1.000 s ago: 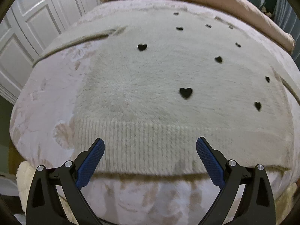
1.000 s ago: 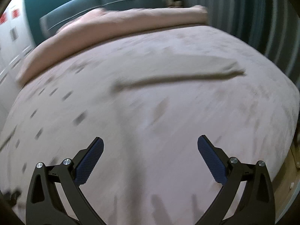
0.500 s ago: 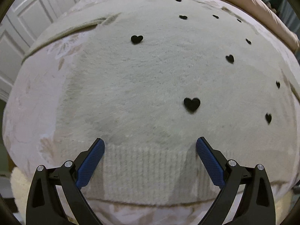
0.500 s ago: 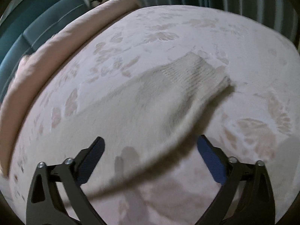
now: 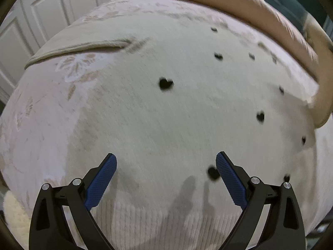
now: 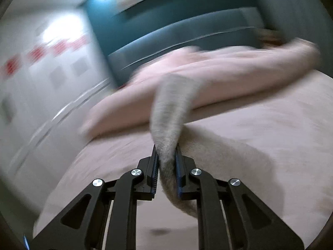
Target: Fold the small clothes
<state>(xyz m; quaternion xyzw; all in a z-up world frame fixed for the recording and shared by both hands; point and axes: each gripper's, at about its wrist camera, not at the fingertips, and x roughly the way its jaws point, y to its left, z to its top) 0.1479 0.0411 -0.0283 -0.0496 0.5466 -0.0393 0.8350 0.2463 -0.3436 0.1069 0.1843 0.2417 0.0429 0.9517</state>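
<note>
1. Left tool (image 5: 166, 162): blue pads spread wide, released, nothing between them. It hovers over the sweater's ribbed hem (image 5: 170, 223), pointing steeply down.
2. Sweater (image 5: 166, 114): cream, fuzzy, scattered black hearts (image 5: 165, 83); lies flat on the bed (image 5: 41, 112), front up.
3. Left sleeve (image 5: 83, 46) lies stretched out toward the bed's far-left edge.
4. Right tool (image 6: 166, 158): jaws closing, pads pinching a bunched strip of the sweater's fabric (image 6: 166, 125), which rises clear of the bed. Picture heavily blurred.
5. Beyond: pink folded duvet (image 6: 208, 73) across the bed; teal headboard (image 6: 187, 39) behind it; white panelled doors (image 5: 41, 10) at left.
</note>
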